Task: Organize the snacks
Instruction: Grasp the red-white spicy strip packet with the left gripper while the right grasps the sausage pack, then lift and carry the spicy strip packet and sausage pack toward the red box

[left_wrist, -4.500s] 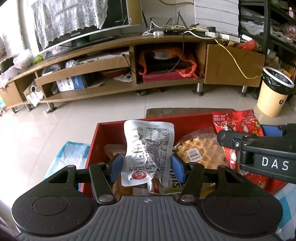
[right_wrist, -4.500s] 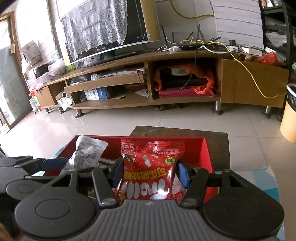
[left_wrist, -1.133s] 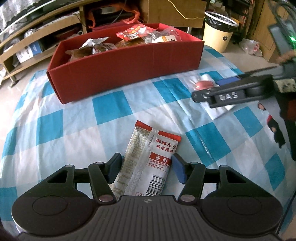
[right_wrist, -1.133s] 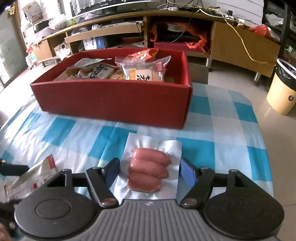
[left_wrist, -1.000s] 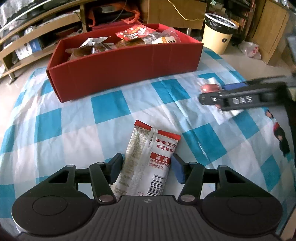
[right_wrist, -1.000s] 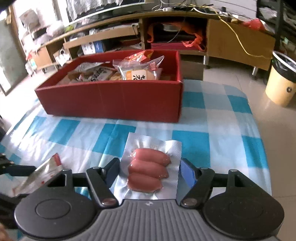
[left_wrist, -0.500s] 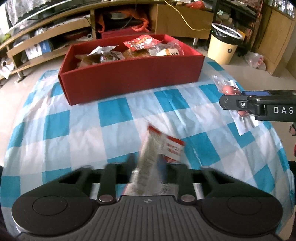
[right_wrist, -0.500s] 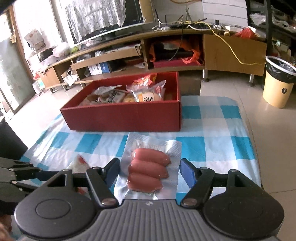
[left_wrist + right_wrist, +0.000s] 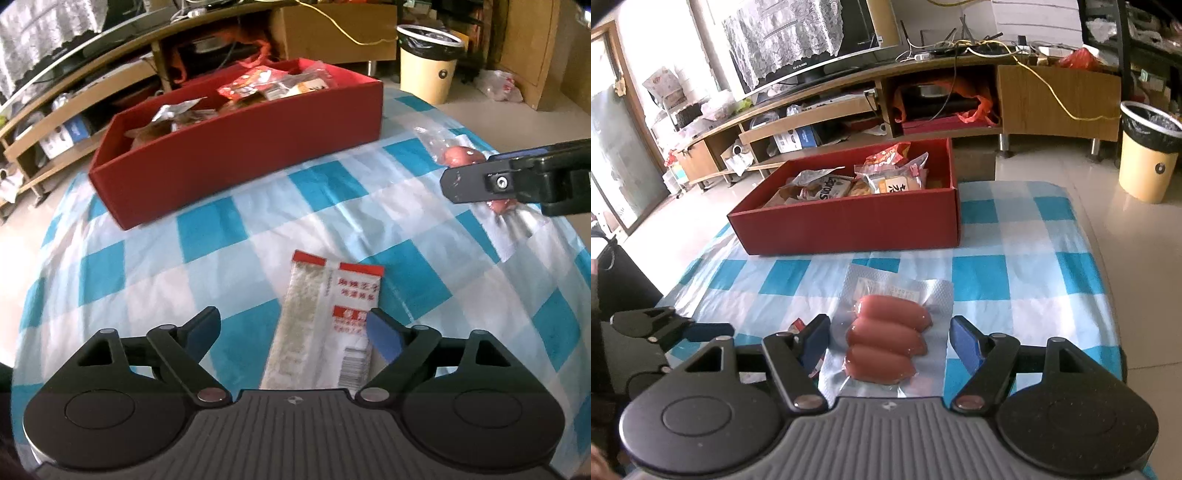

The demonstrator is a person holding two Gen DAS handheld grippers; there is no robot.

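A long white snack packet [image 9: 321,317] with red ends lies on the checked cloth between the jaws of my left gripper [image 9: 293,328]. Those jaws are opening: the right pad sits at the packet's edge and the left pad stands well clear of it. My right gripper [image 9: 888,343] is shut on a vacuum pack of three pink sausages [image 9: 886,332], gripped by its film edges and held just above the cloth. The red box [image 9: 849,229] of snacks stands behind. In the left wrist view the right gripper's finger [image 9: 517,181] and the sausage pack [image 9: 461,155] show at the right.
Several snack bags fill the red box [image 9: 236,155]. The blue-and-white cloth [image 9: 1015,277] drops off at the table's right edge. A cream bin [image 9: 1148,158] stands on the floor beyond it. A long wooden TV stand [image 9: 923,74] runs behind.
The left jaws closed on the packet and tipped it up, then sprang wide, and the packet now lies loose. The right gripper rose with the sausage pack still in it.
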